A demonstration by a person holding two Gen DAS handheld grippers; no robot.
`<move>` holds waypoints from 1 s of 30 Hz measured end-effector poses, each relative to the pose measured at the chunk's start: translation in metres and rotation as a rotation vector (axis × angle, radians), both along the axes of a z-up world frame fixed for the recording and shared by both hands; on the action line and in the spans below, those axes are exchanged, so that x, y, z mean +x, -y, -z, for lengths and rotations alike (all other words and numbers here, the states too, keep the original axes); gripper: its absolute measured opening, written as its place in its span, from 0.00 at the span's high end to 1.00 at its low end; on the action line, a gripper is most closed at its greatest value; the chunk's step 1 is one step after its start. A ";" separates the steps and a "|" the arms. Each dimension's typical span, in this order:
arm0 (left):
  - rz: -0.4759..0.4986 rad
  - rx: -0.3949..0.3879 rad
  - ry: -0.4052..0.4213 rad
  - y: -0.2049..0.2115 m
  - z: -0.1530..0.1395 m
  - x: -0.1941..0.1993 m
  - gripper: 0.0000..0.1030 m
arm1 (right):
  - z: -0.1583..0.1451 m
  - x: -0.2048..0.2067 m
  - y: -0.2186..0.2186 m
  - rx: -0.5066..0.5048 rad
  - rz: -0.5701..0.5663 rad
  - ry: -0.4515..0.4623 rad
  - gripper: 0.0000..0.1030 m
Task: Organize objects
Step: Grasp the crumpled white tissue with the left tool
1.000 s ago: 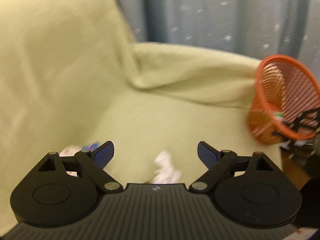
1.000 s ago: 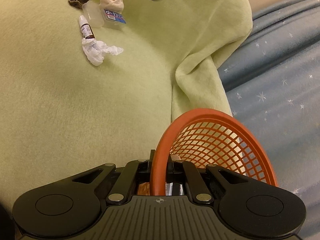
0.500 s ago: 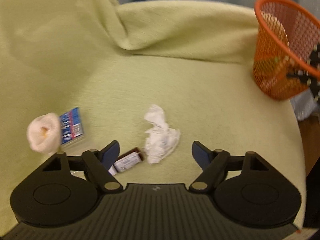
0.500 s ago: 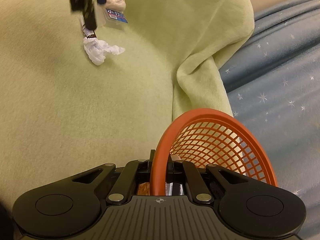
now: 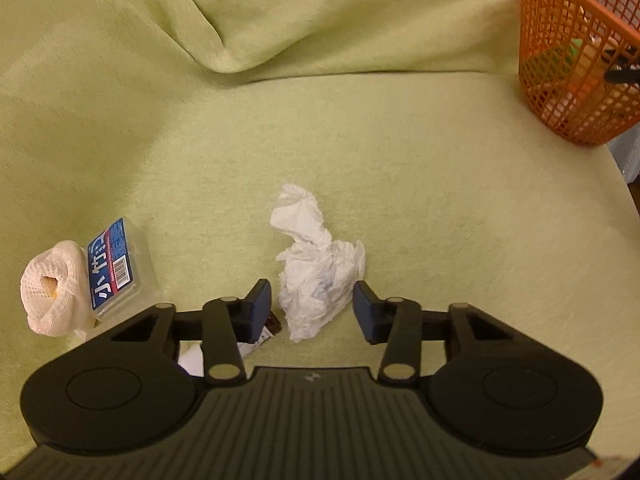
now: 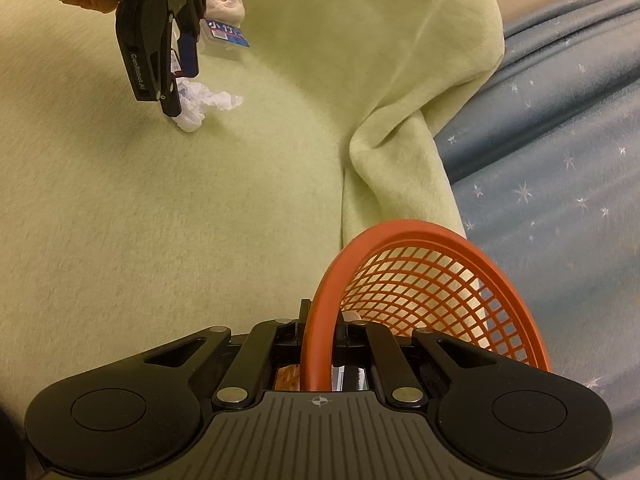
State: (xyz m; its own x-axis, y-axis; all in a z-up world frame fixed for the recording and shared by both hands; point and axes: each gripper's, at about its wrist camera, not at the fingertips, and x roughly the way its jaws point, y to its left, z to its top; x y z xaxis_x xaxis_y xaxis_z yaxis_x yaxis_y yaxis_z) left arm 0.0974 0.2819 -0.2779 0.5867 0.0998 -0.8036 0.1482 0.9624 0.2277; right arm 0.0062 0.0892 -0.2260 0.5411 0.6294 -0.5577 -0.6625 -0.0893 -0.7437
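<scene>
Bottle [image 5: 262, 338] mostly behind L finger [image 5: 256, 312].

On the green blanket [image 5: 400, 160] lie one crumpled white tissue [image 5: 316, 264], one clear plastic box with a blue label [image 5: 116, 268], one rolled cream-coloured cloth [image 5: 52, 288] and one small brown bottle [image 5: 264, 330], partly hidden. One orange mesh basket [image 5: 576, 80] stands at the blanket's far right edge. Two hand-held grippers are about.

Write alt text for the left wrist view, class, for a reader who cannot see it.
The open left gripper straddles a crumpled white tissue on a pale green blanket. A small labelled box and a rolled white cloth lie to the left; an orange mesh basket stands far right.
</scene>
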 end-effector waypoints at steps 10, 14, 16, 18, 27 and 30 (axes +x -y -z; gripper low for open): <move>0.016 -0.019 -0.027 0.004 -0.010 -0.010 0.84 | 0.000 -0.001 0.000 -0.001 -0.002 0.003 0.98; 0.013 -0.030 -0.022 0.005 -0.019 -0.017 0.84 | 0.000 -0.001 -0.001 -0.003 -0.003 0.004 0.98; 0.011 -0.043 -0.014 0.006 -0.025 -0.021 0.84 | 0.000 -0.001 -0.001 -0.004 -0.003 0.005 0.98; 0.015 -0.049 -0.006 0.008 -0.033 -0.026 0.84 | 0.000 -0.001 -0.001 -0.005 -0.003 0.006 0.98; 0.038 -0.062 0.047 0.021 -0.070 -0.037 0.84 | 0.000 0.000 -0.001 -0.004 -0.004 0.006 0.98; 0.053 -0.081 0.072 0.027 -0.085 -0.035 0.84 | 0.000 0.000 0.000 -0.005 -0.005 0.007 0.98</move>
